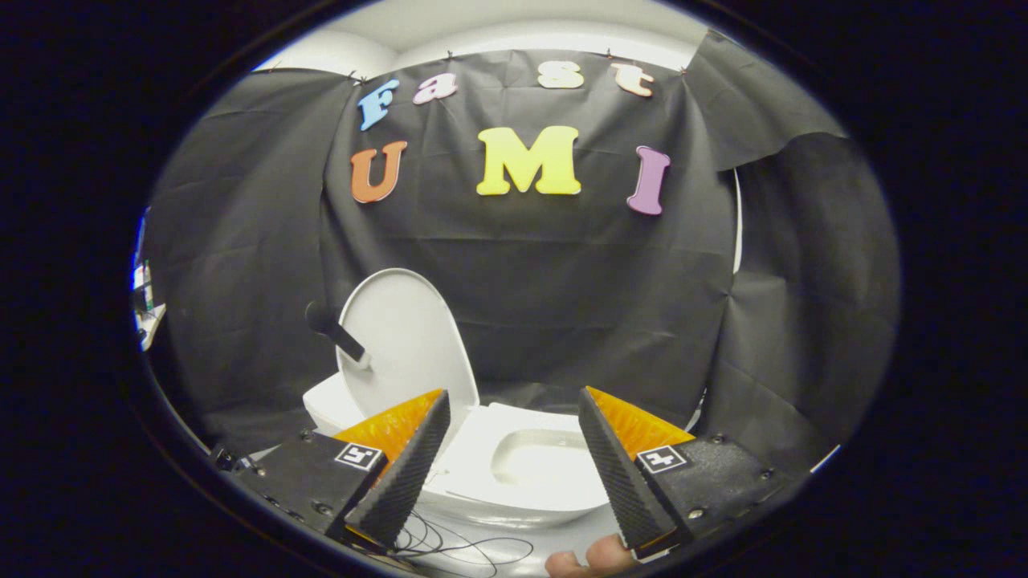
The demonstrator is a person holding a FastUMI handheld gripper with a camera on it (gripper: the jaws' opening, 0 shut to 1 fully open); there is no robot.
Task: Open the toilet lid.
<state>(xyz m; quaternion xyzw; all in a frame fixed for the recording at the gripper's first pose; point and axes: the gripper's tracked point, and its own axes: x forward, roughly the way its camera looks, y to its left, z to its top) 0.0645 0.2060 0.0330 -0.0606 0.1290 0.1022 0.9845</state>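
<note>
Standing raised and tilted back toward the black cloth booth wall (562,281), the white oval plastic toilet lid (409,337) was already up, just beyond the left finger. A short black rod-like handle (336,331) stuck out from the lid's left edge, its near end touching the lid's surface. Below and left of the lid, a white corner of the toilet's body (329,405) showed behind the left finger (401,474).

The gripper (514,474) had its two fingers spread wide apart, pinching nothing. Between them lay the white glossy toilet bowl (530,461), its seat rim exposed and the opening visible just ahead of the fingers. Thin dark wires (458,546) curled loosely on the pale floor below the bowl, near the left finger's base.

Further right, fingertips of a hand (590,555) appeared just beside the base of the right finger (618,474). Beyond that finger the cloth wall hung in folds.
</note>
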